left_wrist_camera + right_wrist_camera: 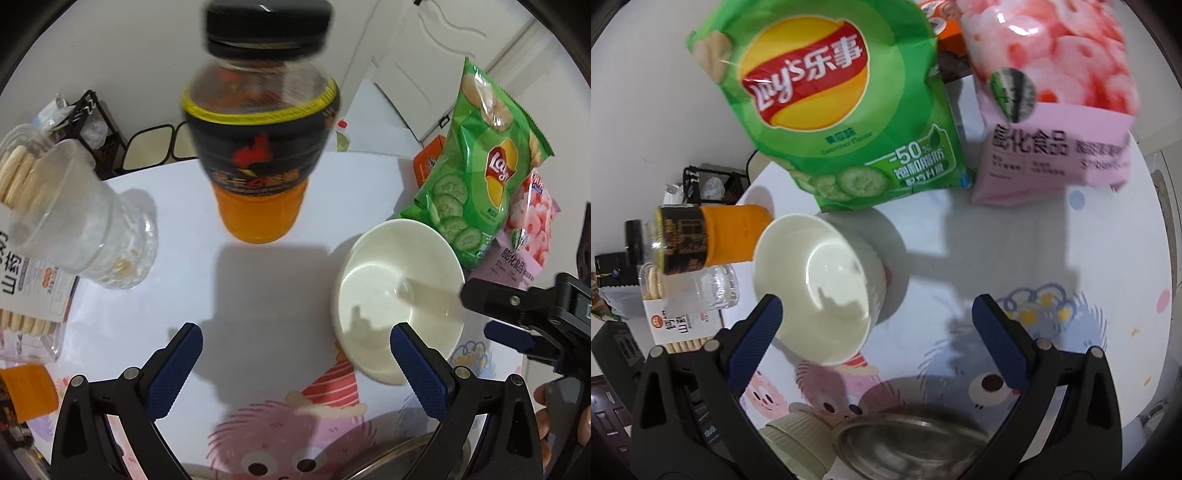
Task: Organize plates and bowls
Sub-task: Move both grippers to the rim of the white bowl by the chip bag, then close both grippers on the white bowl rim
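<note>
- A white bowl (397,295), seen empty, is placed upright on the table (258,295) just before the green crisp bag (476,166).
- Orange liquid is held in the bottle (258,147).
- Both the left gripper (295,354) and right gripper (877,321) are spread wide, nothing grasped.
- Cartoon monsters are printed on the tabletop.
</note>
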The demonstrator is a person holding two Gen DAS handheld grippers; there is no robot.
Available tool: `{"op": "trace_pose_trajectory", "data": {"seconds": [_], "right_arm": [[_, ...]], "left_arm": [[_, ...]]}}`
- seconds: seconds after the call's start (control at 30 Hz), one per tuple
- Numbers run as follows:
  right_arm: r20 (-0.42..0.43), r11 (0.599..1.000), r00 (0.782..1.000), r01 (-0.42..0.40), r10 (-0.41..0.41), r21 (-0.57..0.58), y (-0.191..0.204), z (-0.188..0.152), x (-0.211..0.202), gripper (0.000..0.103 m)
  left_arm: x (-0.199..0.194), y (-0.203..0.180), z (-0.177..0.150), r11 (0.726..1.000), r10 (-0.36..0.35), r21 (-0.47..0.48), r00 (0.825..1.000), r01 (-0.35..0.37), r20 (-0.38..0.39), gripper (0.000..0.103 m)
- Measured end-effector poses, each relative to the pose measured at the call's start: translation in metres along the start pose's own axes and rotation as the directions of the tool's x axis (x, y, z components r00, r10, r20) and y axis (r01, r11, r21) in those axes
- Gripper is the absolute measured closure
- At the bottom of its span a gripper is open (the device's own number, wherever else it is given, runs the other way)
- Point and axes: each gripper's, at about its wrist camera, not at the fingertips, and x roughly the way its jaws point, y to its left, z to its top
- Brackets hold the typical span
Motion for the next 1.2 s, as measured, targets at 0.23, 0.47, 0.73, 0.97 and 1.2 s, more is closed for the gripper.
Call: {"op": "trace_pose_trajectory", "data": {"seconds": [0.23, 0.47, 0.73, 0.97, 1.2], "right_arm": [[-0.037, 0.999, 0.999, -0.011, 0.01, -0.031, 0.004, 0.012, 0.021, 0.001], [-0.049, 0.997, 0.998, -0.033, 0.029, -0.075, 0.009, 0.015, 0.026, 0.008], [-0.063, 0.986, 0.997, 0.044, -0.054, -0.163, 0.03, 0.013, 0.039, 0.087], [-0.048, 0.968, 0.994, 0.081, -0.095, -0.237, 0.04, 0.005, 0.038, 0.092], [-0.041, 0.96, 0.994, 0.083, -0.097, -0.267, 0.037, -0.003, 0.035, 0.092]], "left_arm": [[0.021, -0.001, 0.009, 1.0, 0.01, -0.014, 1.0, -0.01, -0.019, 0.0], [0.031, 0.002, 0.012, 1.0, 0.018, -0.016, 1.0, -0.018, -0.025, 0.001], [0.032, -0.009, 0.013, 0.999, 0.046, 0.023, 0.999, -0.046, -0.006, 0.07], [0.031, -0.022, 0.012, 0.998, 0.045, 0.051, 0.999, -0.045, -0.002, 0.095], [0.025, -0.019, -0.001, 0.999, 0.03, 0.045, 1.0, -0.03, -0.002, 0.096]]}}
